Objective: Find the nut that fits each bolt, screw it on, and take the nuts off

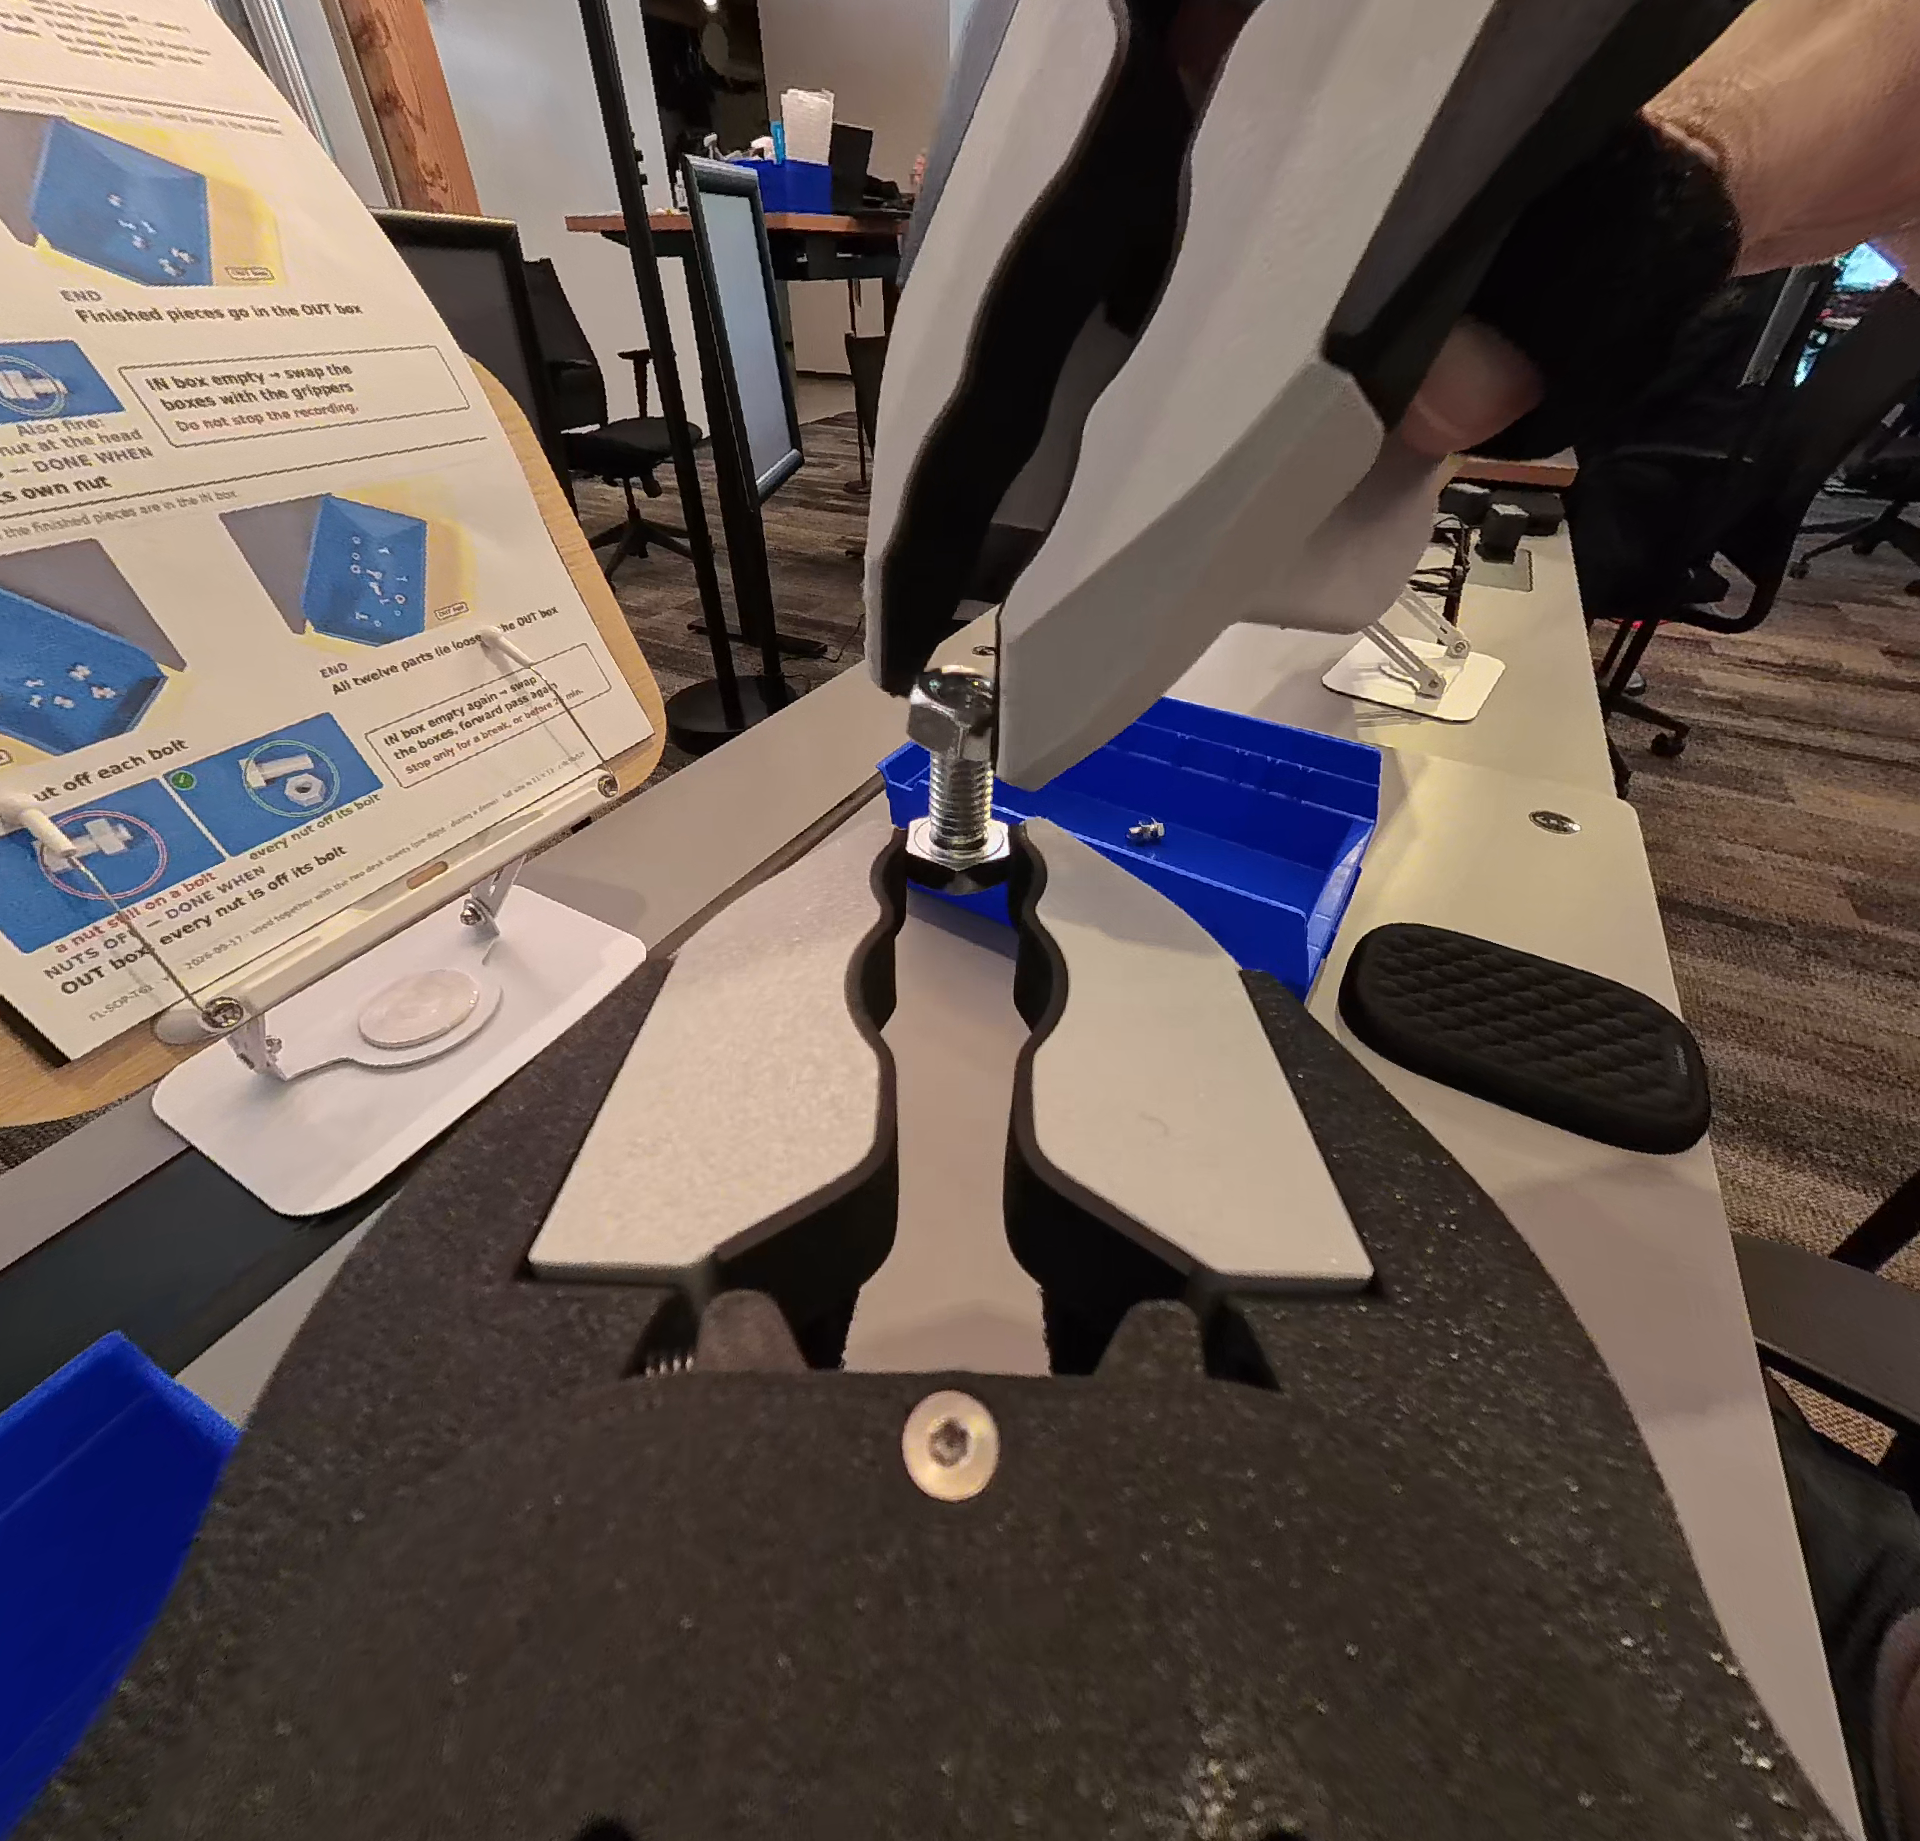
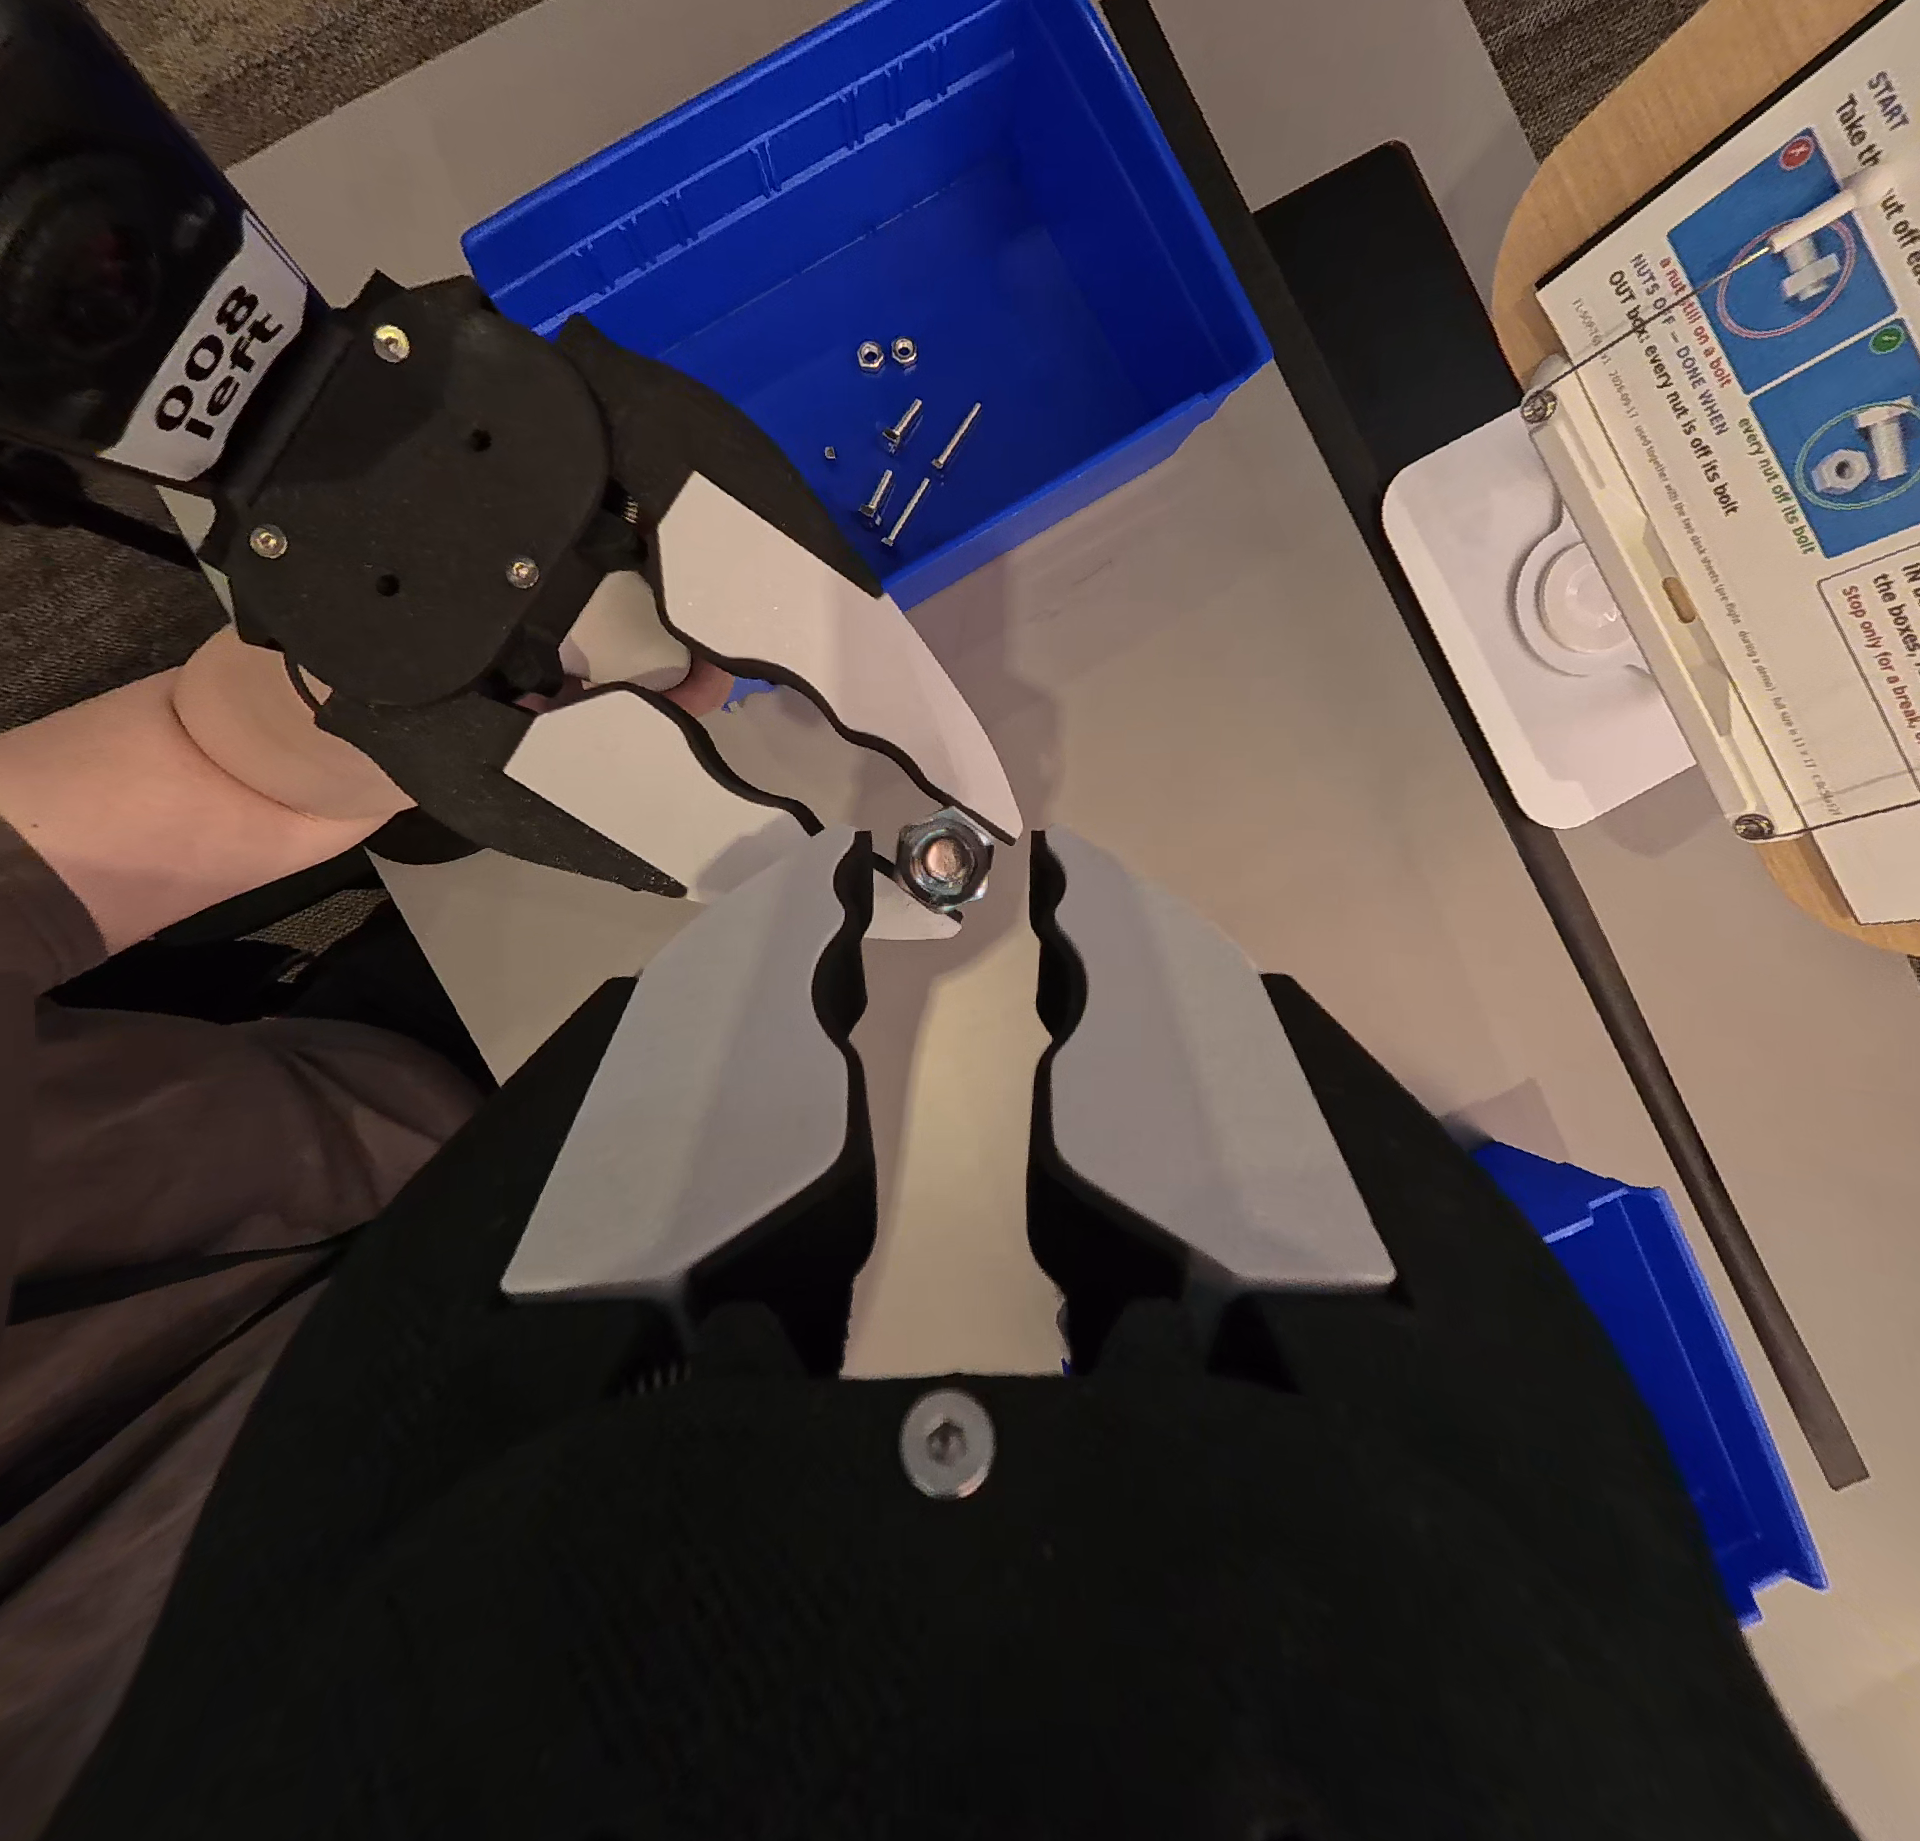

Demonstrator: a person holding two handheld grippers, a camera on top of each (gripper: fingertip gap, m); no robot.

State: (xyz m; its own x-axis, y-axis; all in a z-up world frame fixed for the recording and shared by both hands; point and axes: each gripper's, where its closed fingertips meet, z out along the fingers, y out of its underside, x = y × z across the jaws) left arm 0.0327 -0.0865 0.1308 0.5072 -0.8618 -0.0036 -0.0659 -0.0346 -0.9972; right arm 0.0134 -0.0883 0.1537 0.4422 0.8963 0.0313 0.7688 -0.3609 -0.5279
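Grey desk (image 1: 1475, 856) in an open office, chairs and monitors in the upper background of the left wrist view. Centre frame there, the left gripper (image 1: 961, 861) has its fingertips closed on a hex nut (image 1: 956, 849), and the bolt (image 1: 954, 752) stands upright out of it, head up. Coming down from the upper right, the right gripper (image 1: 940, 674) sits at the bolt head; in its own view its fingers (image 2: 748, 1043) stand apart either side of the head (image 2: 943, 861), and whether they touch it I cannot tell. So bolt and nut hang above the desk, centre of both views. Just behind, the blue bin (image 2: 1039, 233) in the upper middle holds small nuts (image 2: 885, 352) and thin screws (image 2: 914, 466). A second blue bin (image 2: 1662, 1376) edges in lower right. The instruction sheet (image 1: 260, 441) on its stand fills the left of the left view, a black pad (image 1: 1522, 1033) lies right of centre.
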